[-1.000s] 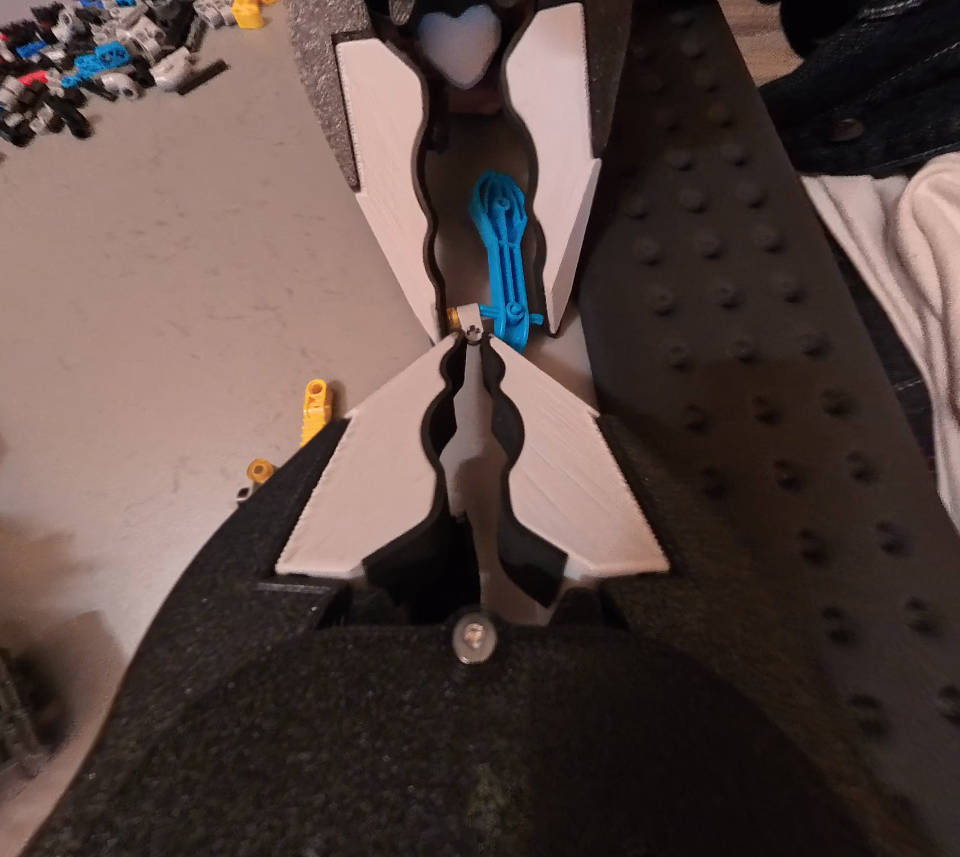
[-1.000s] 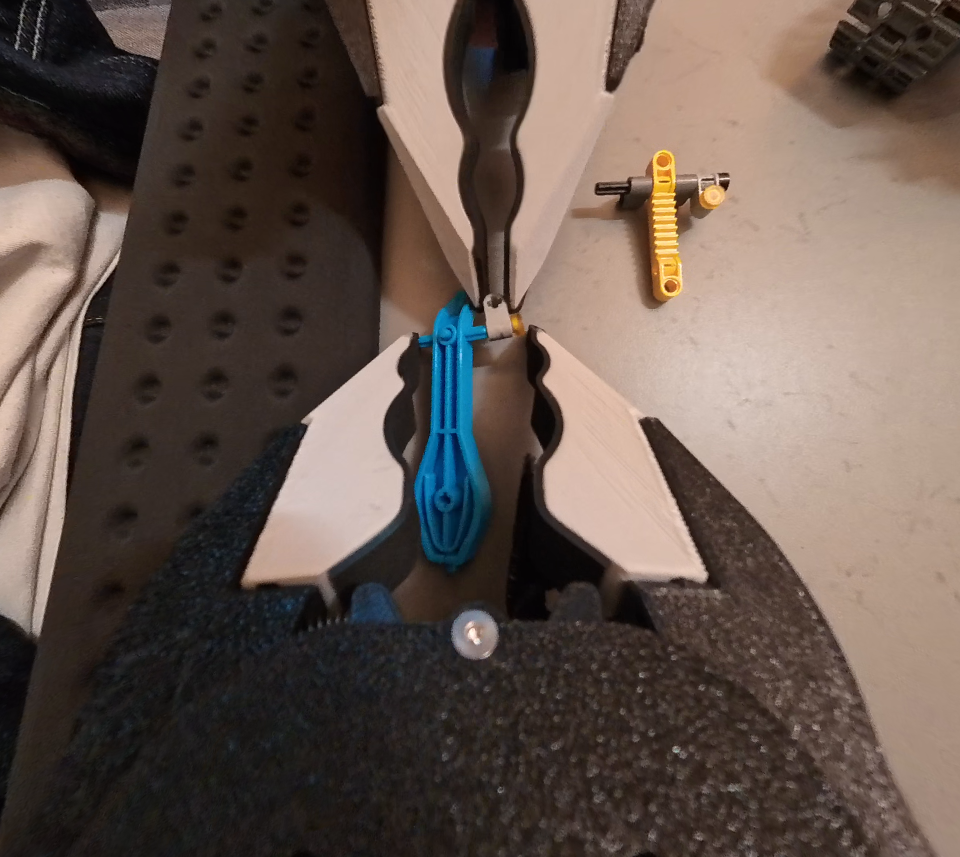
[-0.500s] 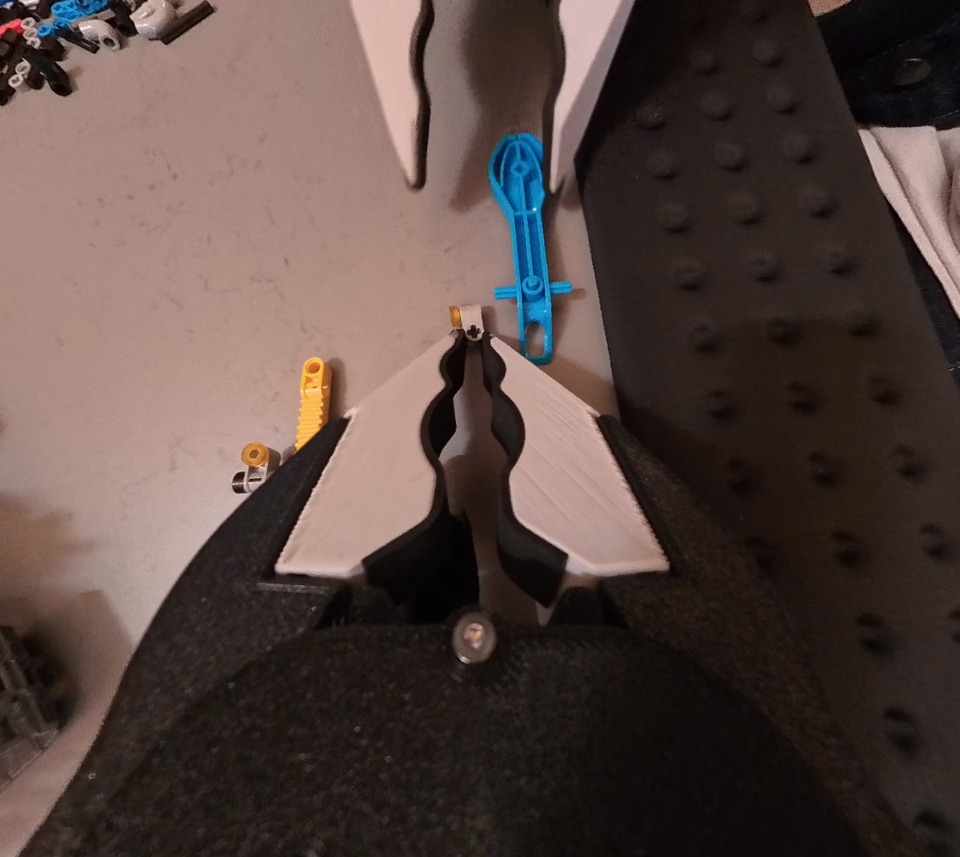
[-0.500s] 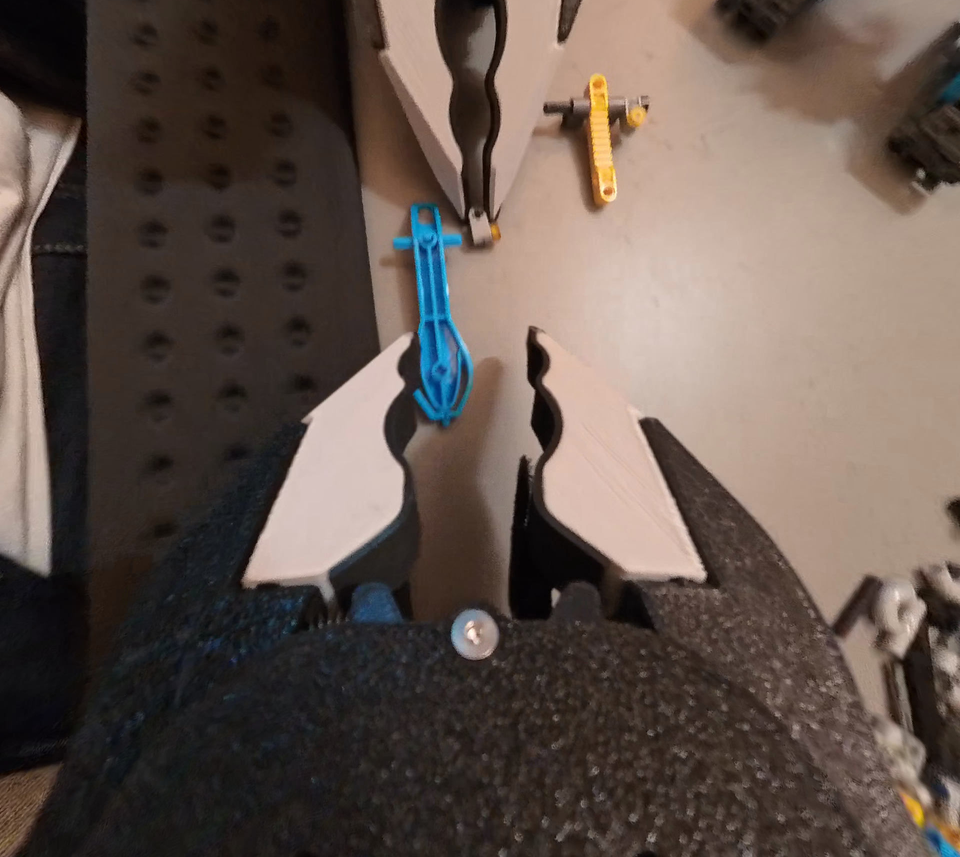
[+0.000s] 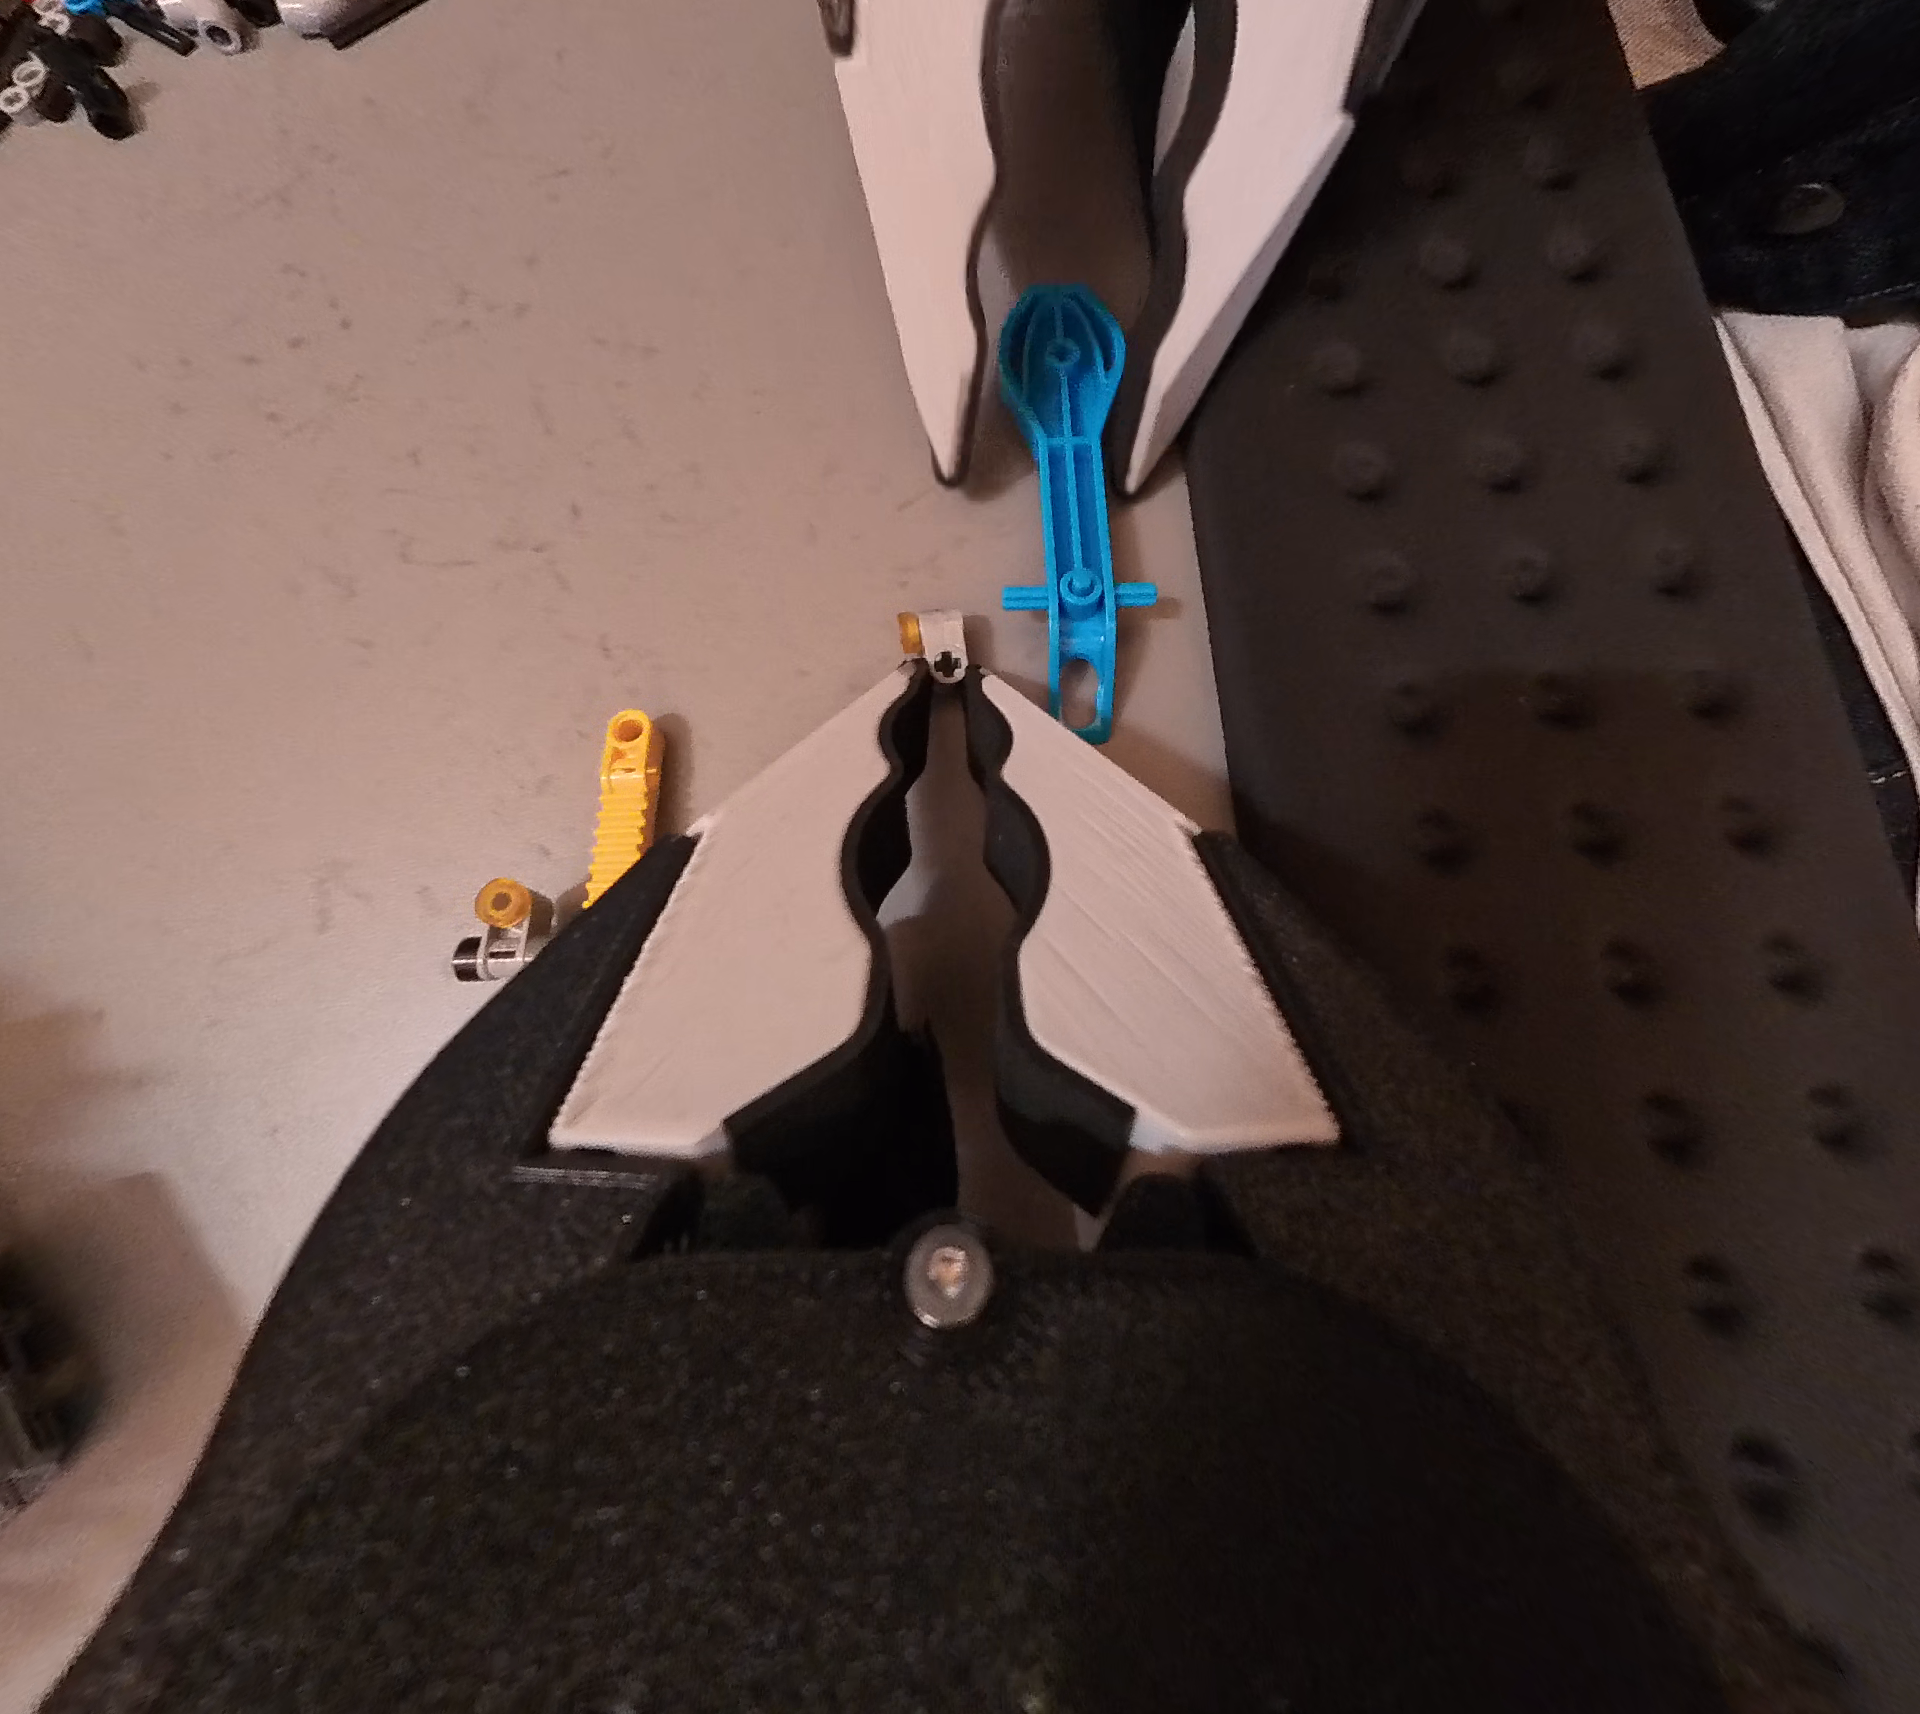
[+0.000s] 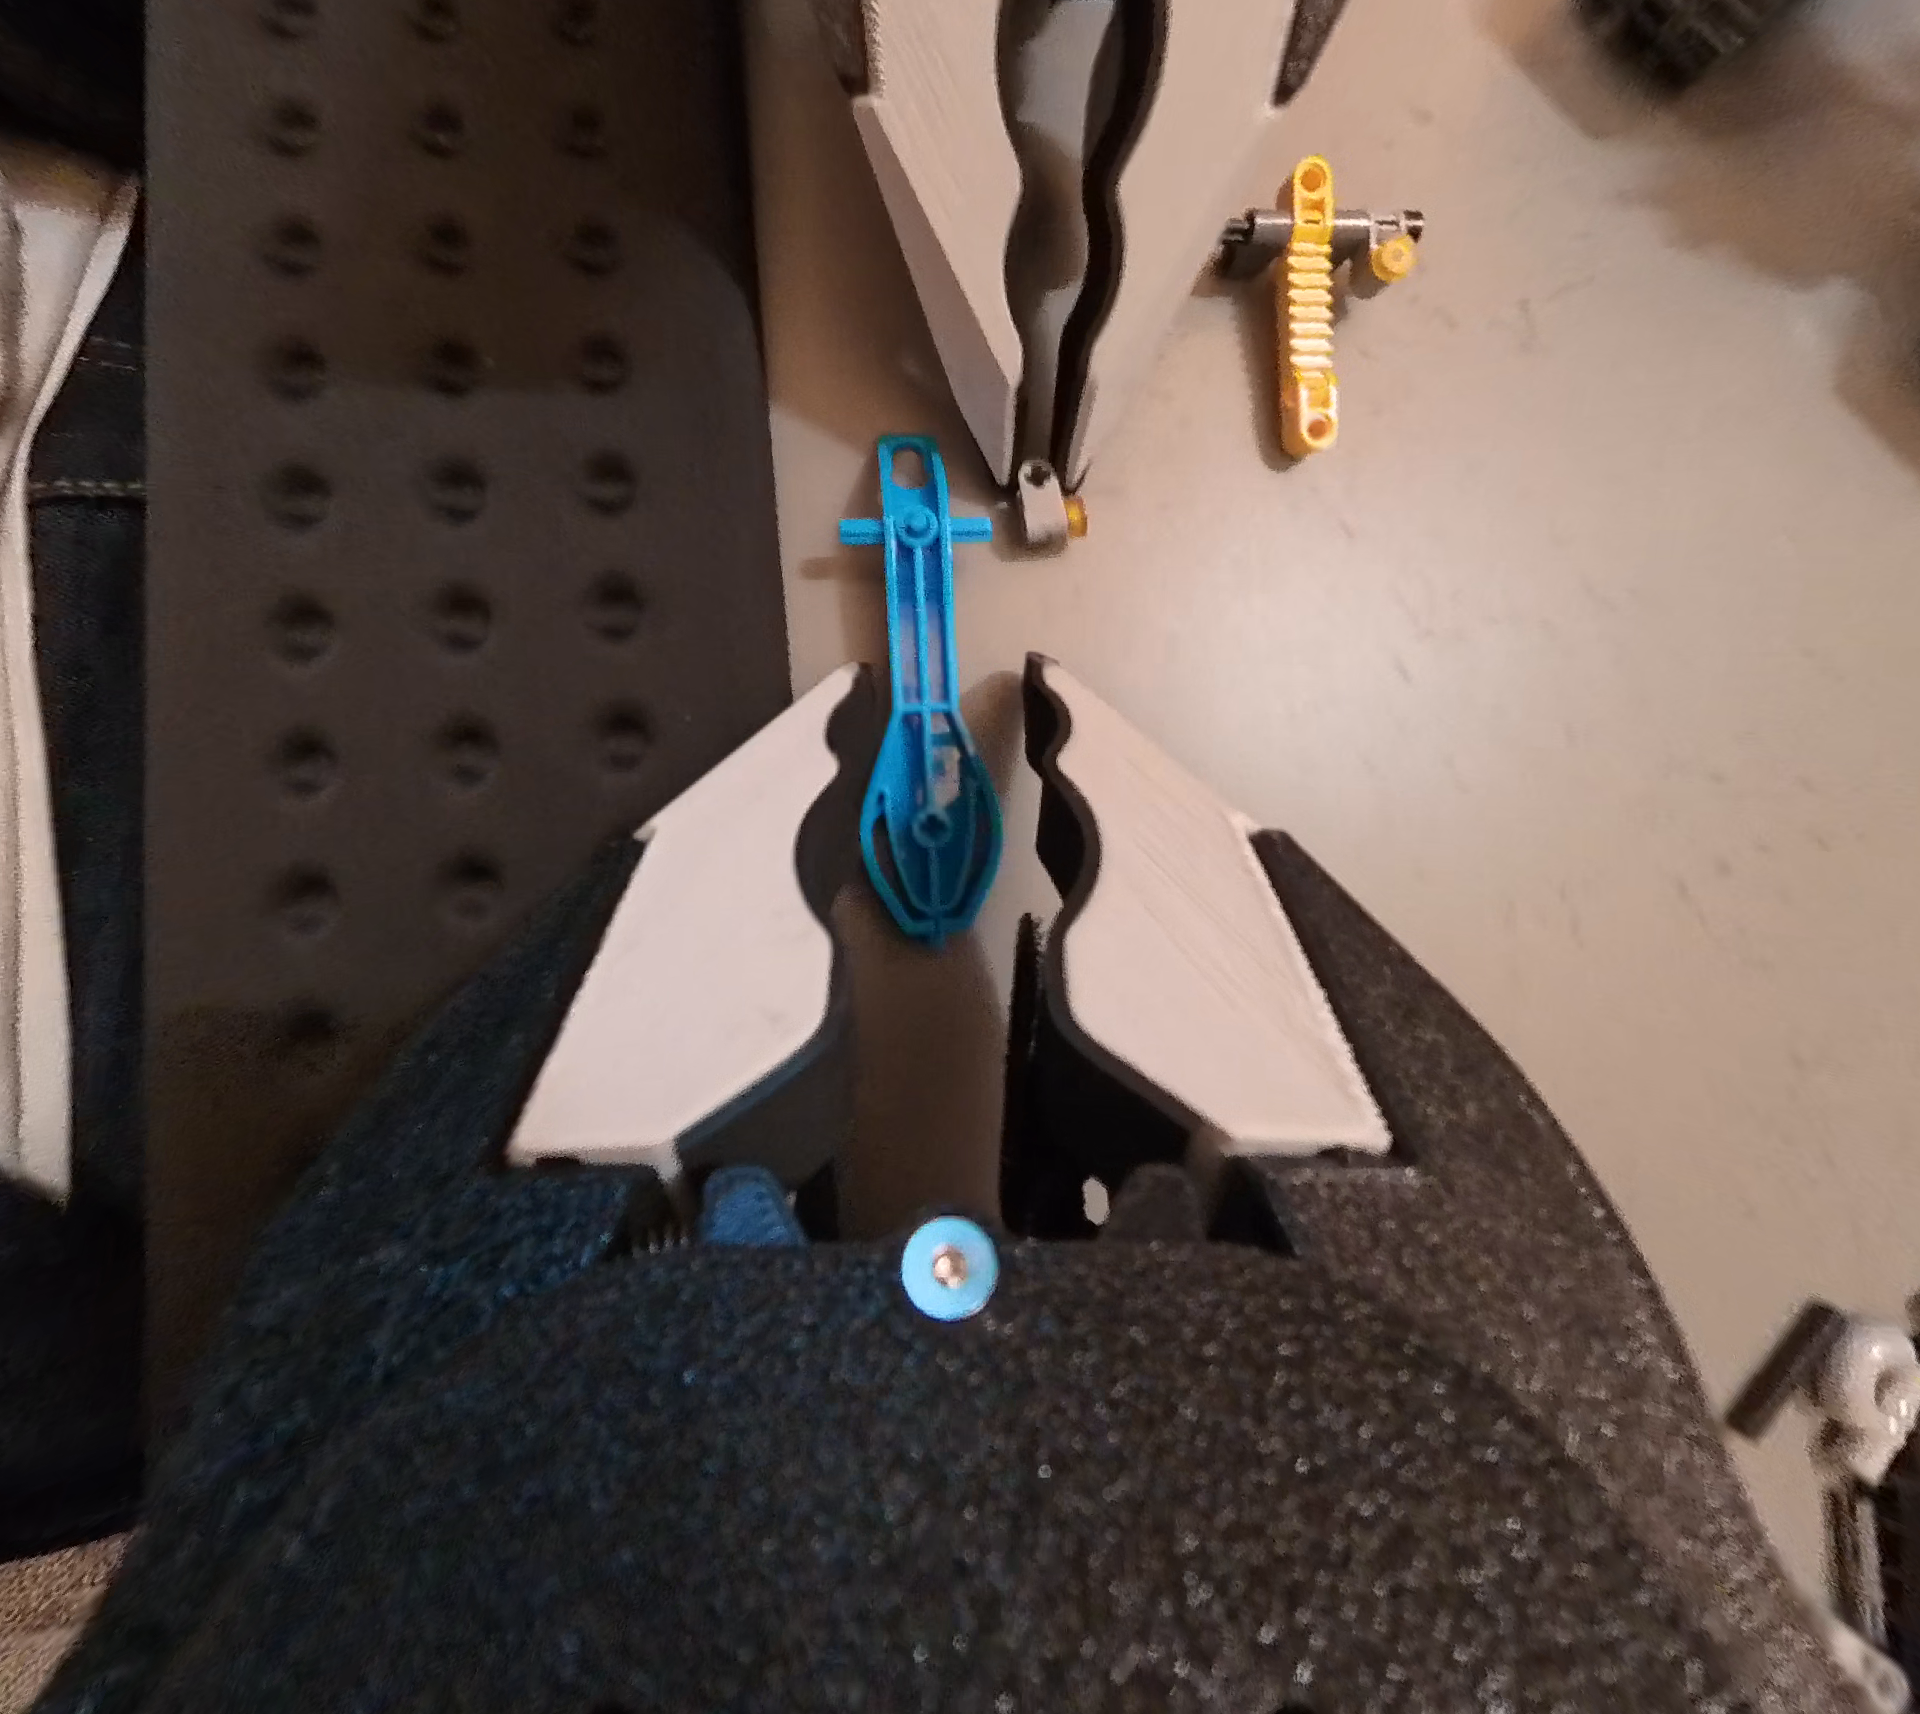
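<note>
Blue paddle (image 6: 924, 760) now between right claw (image 6: 940, 677) tips

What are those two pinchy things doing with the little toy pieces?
A person holds two grippers over a table of building-toy parts. The left gripper is pinched shut on a tiny grey-and-yellow connector. The right gripper is open, its fingers on either side of a blue paddle-shaped piece lying flat. A yellow toothed bar lies nearby.
</note>
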Tool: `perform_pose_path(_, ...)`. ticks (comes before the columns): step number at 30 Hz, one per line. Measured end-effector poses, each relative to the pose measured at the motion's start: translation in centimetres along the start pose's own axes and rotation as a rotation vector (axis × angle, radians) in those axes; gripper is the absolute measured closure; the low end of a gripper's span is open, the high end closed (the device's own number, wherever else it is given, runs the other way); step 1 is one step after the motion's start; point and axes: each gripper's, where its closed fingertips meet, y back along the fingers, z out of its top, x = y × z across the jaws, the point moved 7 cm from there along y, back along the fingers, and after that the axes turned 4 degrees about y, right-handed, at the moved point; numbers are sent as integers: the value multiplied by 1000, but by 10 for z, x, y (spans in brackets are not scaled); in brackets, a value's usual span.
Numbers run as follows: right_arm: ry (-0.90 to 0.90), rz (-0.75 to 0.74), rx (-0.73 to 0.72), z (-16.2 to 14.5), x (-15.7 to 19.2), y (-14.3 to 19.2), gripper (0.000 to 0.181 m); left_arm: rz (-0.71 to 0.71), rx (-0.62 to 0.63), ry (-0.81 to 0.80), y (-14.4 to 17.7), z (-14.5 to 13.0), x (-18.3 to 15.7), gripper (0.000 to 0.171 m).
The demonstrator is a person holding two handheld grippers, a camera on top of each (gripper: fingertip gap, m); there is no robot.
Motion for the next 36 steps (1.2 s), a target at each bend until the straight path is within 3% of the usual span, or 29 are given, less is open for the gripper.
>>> perform_pose_path(7,46,52,-10,15,1,-7,160,-43,-4,50,0,1,2,167)
perform_pose_path(10,32,78,-39,17,-1,-6,172,-54,-32,60,2,3,2,167)
perform_pose_path(36,-20,147,-137,10,-8,-8,172,-74,-30,-7,2,2,0,168)
